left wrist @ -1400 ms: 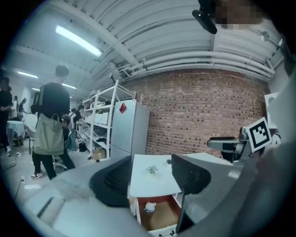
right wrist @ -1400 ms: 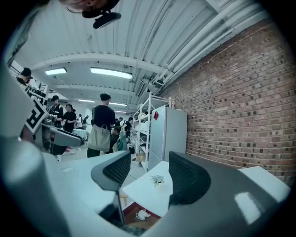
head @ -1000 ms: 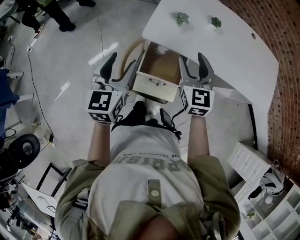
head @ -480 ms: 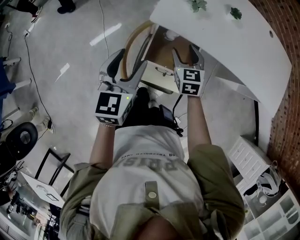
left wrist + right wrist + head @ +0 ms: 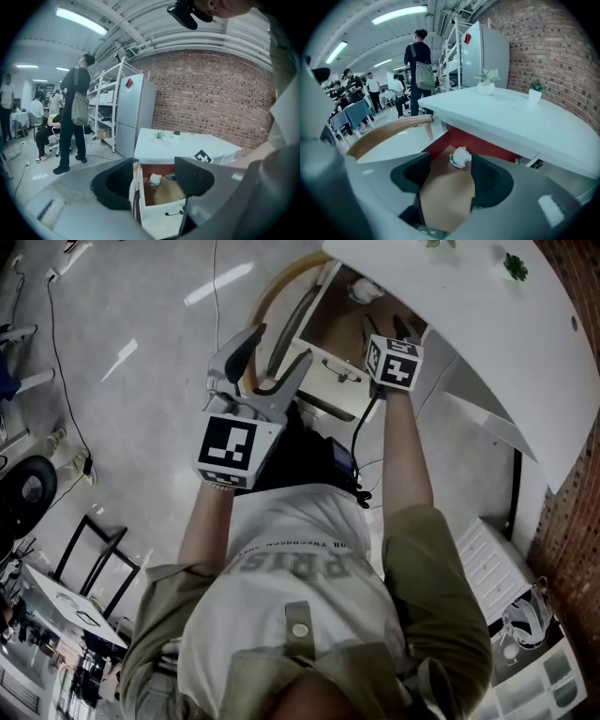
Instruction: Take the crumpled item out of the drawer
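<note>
The crumpled item (image 5: 461, 157) lies at the back of the open drawer (image 5: 445, 187), on its brown floor, close to the red rear wall and just under the edge of the table (image 5: 511, 122). It is seen as a pale, roundish wad. No long axis can be made out on it, so no particular turn of the jaws is judged to be called for.

The right gripper (image 5: 449, 164) is held inside the drawer, pointed down and toward the back. Its jaws are spread wide and have just been opened further. Nothing is gripped, and only the drawer floor is seen between them. The wad lies straight ahead, just beyond the fingertips and a little toward the right-hand jaw. It is near but not yet enclosed, and no contact is shown.

The left gripper (image 5: 153, 168) is also spread wide and empty. It is held outside the drawer, at the front left corner, well apart from the wad.

The right gripper is plainly the nearer one. The coming move is judged to be a short push forward along the drawer floor, so that the wad is taken between the jaws.
</note>
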{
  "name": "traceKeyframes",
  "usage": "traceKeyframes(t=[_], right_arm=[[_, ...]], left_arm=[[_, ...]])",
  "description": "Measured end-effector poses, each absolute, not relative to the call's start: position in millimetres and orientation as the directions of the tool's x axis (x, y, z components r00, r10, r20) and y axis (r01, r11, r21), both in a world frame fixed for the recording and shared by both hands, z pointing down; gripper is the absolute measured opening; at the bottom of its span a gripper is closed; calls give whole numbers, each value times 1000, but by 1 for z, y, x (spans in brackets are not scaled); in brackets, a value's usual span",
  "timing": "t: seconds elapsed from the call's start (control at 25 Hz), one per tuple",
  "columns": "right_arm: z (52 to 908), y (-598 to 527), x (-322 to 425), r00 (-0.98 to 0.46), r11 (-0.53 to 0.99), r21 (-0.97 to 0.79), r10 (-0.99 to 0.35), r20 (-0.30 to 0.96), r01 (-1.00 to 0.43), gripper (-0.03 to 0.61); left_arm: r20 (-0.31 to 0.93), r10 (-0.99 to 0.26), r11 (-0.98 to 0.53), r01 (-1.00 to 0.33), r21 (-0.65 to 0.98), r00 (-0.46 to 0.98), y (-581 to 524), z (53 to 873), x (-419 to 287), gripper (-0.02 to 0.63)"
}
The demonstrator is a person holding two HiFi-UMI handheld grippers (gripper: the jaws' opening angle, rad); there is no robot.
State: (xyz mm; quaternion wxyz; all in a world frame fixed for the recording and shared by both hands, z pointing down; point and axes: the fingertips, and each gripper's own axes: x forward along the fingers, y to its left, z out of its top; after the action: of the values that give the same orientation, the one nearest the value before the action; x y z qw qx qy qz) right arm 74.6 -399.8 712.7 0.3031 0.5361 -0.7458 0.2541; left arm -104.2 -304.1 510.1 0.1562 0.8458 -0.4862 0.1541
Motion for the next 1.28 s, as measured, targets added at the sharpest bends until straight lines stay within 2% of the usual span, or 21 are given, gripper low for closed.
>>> traceKeyframes(t=[0.28,1.28], right_arm=[[768,-423,77,-249,253,-116,-599,761,-961,299],[873,-497,79,-157,233,-33,-539,827,-972,311]], left_arm=[[417,-774,-472,-873,122,477,-303,543,-102,290],[459,-773,-417,-896,153,438,-322,608,-109,290]])
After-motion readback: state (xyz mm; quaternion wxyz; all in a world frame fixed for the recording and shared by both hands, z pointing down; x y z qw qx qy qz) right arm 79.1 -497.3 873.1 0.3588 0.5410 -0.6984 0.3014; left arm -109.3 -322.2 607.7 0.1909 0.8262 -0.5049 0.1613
